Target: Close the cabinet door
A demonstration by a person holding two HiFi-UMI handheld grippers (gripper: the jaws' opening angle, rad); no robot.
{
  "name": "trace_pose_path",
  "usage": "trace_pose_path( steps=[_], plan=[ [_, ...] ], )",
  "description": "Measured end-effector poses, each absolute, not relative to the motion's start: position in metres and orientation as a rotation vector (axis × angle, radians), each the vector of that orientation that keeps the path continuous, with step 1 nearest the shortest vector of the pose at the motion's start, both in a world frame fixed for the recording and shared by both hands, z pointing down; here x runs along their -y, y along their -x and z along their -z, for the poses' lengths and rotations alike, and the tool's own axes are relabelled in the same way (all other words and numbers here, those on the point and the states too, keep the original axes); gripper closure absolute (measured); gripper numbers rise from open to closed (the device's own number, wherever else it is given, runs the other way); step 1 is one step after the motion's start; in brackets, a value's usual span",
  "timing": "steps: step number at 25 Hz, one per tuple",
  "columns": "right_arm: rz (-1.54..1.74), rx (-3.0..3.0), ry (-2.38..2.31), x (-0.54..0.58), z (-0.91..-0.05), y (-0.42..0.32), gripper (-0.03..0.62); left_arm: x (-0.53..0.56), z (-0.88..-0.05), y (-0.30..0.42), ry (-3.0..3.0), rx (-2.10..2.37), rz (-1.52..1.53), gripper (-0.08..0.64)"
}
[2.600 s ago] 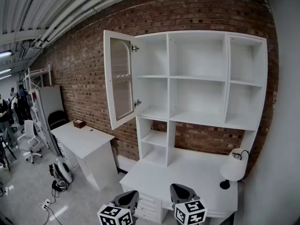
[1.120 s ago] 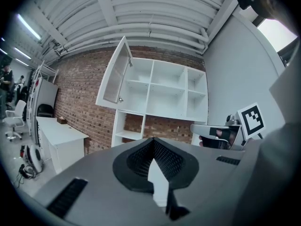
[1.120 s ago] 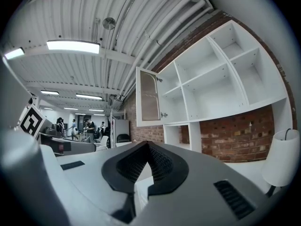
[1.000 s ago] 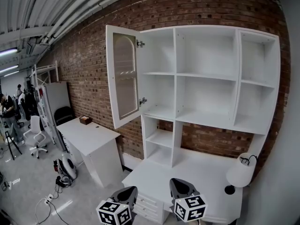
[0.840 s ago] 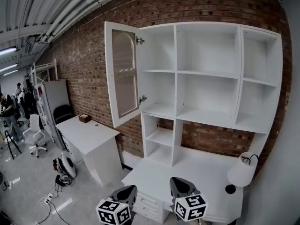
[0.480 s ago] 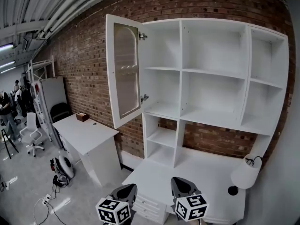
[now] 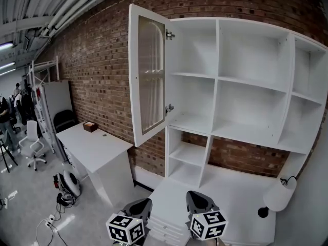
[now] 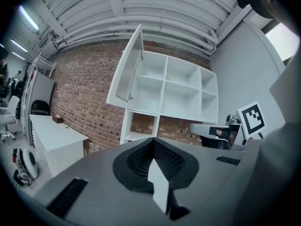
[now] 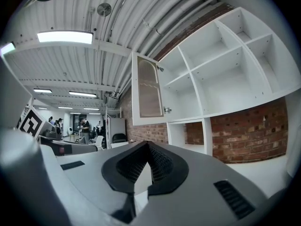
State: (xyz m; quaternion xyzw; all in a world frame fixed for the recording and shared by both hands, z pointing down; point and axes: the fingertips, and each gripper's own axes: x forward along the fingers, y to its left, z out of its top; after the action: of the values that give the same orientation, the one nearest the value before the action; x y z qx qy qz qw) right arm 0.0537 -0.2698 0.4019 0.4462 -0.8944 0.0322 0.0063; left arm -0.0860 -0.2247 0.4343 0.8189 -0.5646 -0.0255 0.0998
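Red brick wall (image 7: pixel 97 70) runs behind everything, under a ceiling of white pipes (image 7: pixel 77 6). Against it stands the white cabinet (image 7: pixel 215 81), and its door (image 7: pixel 148 73) is wide open. The door is hinged on the left edge of the leftmost column and stands out toward the room, so its arched, ribbed pane faces left. Two metal hinges (image 7: pixel 169 35) join it to the cabinet, one near the top of the door and one near its foot. The door is as tall as the two upper compartments of that column. The rest of the cabinet is open shelving.

Under the cabinet lies a white desk (image 7: pixel 230 188), with drawers (image 7: pixel 166 229) at its front left and a white-shaded lamp (image 7: pixel 279 195) near its right end.

Low in the head view, in front of that desk, the left hand-held gripper (image 7: pixel 139 207) and the right hand-held gripper (image 7: pixel 199 203) sit side by side. Both point level toward the cabinet and are well apart from the door. Each gripper view shows its jaws brought together with nothing held between them.

Farther left along the wall is a second desk (image 7: pixel 92 145) with a small brown box (image 7: pixel 90 126) on it. Beyond it are an office chair (image 7: pixel 32 137) and, at the far left edge, some people (image 7: pixel 5 114).
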Motion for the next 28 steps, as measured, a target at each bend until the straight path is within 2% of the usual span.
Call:
trace_pose_path(
  steps=[20,28],
  plan=[
    [-0.013,2.829,-1.365,0.332,-0.378,0.109,0.565,0.274,-0.444,0.214,-2.428,1.626,0.106,0.554],
    [0.013,2.858,-1.348,0.35,-0.363,0.156,0.561,0.276,-0.448,0.241,-2.437,1.616,0.103,0.554]
  ],
)
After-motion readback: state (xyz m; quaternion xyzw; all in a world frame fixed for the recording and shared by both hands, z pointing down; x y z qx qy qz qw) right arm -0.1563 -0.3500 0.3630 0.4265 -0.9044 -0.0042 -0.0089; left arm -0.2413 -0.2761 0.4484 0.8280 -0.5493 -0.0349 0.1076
